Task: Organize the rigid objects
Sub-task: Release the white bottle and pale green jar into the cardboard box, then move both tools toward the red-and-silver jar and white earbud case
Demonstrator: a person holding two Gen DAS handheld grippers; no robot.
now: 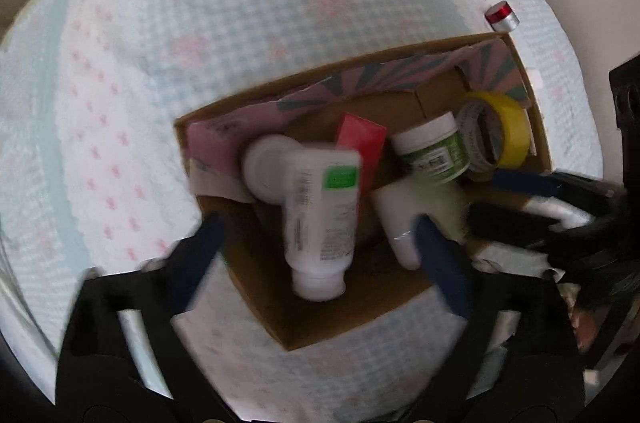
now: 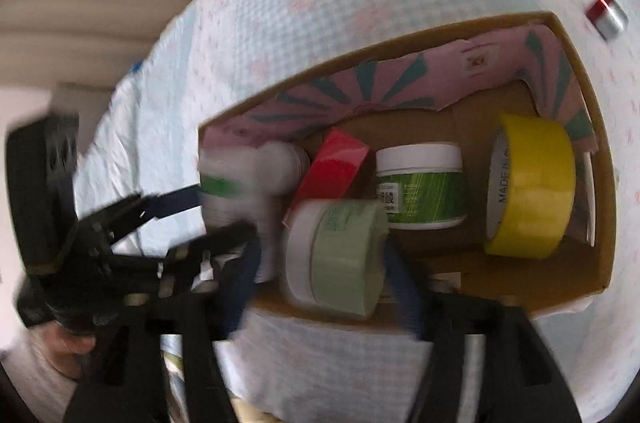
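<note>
Pale blue quilted cloth with pink marks (image 1: 168, 35) over the surface, a cardboard box (image 1: 532, 111) open on it. Lined along the far wall with pink-and-teal patterned paper (image 2: 360, 83).

Left hand-held gripper (image 1: 320, 235) pointing steeply down over the box, jaws spread wide, no earlier frame to compare. White bottle with a green label (image 1: 320, 207) lying between the blue fingers (image 1: 440, 263), blurred, clear of both pads as far as can be told. Left finger outside the box wall, right finger inside.

Right hand-held gripper (image 2: 320, 271) at the near box wall, jaws also wide. Pale green tub with a white lid (image 2: 340, 255) on its side between the fingers; contact with the pads cannot be told through the blur.

Elsewhere in the box: red carton (image 2: 332, 171) tilted, green-labelled white jar (image 2: 420, 187) upright, yellow tape roll (image 2: 532, 191) on edge at the right end. Small red-and-silver cap (image 1: 502, 15) on the cloth beyond the box corner.
</note>
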